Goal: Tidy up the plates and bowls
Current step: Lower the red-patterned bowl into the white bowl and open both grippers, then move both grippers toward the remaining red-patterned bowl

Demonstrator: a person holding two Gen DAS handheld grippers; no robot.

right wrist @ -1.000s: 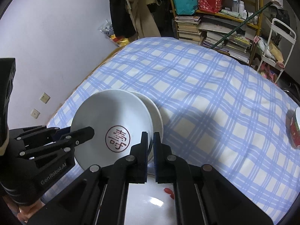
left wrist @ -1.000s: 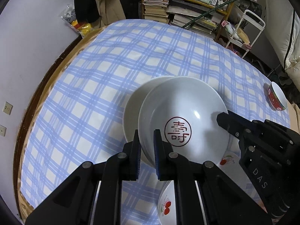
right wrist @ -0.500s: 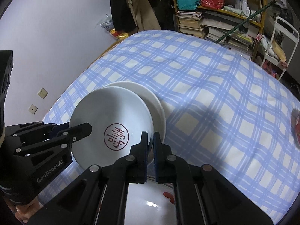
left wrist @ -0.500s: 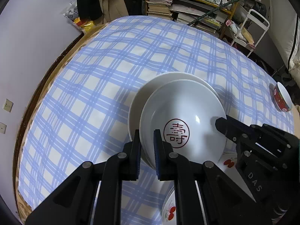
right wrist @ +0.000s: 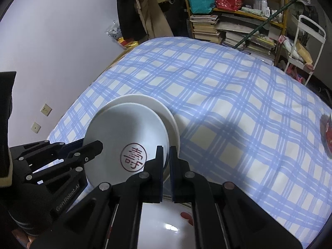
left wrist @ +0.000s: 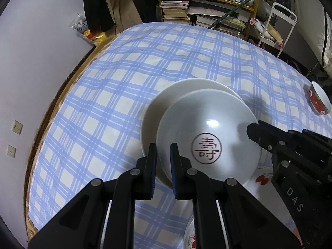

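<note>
A white dish with a red seal mark [left wrist: 207,137] is held in the air by both grippers. My left gripper [left wrist: 163,151] is shut on its near rim. My right gripper [right wrist: 165,153] is shut on its opposite rim; the dish also shows in the right wrist view [right wrist: 126,137]. It hovers just above a plain white plate [left wrist: 166,99] lying on the blue checked tablecloth [left wrist: 145,58], seen too in the right wrist view [right wrist: 164,112]. White plates with red cherry prints [left wrist: 262,176] lie below, near me.
A small red-patterned bowl [left wrist: 319,100] stands at the table's right edge. The table's wooden rim [left wrist: 62,87] runs along the left by a grey wall. Bookshelves [left wrist: 217,10] and a white cart [left wrist: 278,25] stand beyond the far edge.
Both grippers have carried the seal-marked dish farther over the plain white plate, which now shows more behind it. Both grips are unchanged.
</note>
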